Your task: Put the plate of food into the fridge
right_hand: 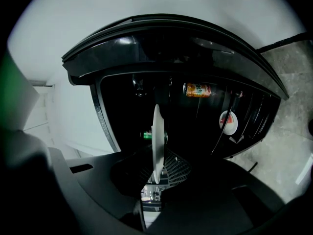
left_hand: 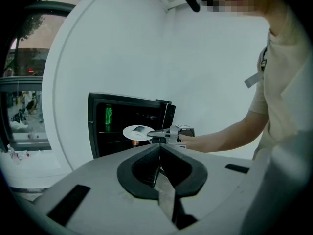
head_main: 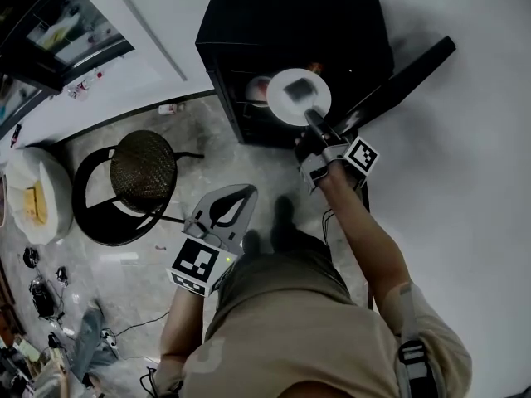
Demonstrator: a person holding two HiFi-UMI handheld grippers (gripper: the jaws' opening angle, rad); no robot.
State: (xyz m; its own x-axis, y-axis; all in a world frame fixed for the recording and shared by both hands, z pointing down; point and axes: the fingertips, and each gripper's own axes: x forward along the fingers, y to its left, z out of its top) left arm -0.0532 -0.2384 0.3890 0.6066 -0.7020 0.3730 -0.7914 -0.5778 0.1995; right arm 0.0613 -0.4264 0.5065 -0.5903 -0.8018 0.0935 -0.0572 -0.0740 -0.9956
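A white plate (head_main: pixel 299 96) with a dark piece of food on it hangs in front of the open black fridge (head_main: pixel 290 23). My right gripper (head_main: pixel 310 119) is shut on the plate's near rim. In the right gripper view the plate (right_hand: pixel 156 141) stands edge-on between the jaws, at the mouth of the fridge (right_hand: pixel 146 48). My left gripper (head_main: pixel 247 191) is held low by my waist, shut and empty. In its own view the left gripper (left_hand: pixel 160 153) points at the fridge (left_hand: pixel 98 131), the plate (left_hand: pixel 138 132) and the right gripper (left_hand: pixel 164 133).
The fridge door (head_main: pixel 406 73) stands open to the right. Inside are an orange can (right_hand: pixel 197 89), a green can (left_hand: pixel 108 115) and a round white-and-red pack (right_hand: pixel 227 121). A black stool (head_main: pixel 143 168) and a white bin (head_main: pixel 37 193) stand on the floor to the left.
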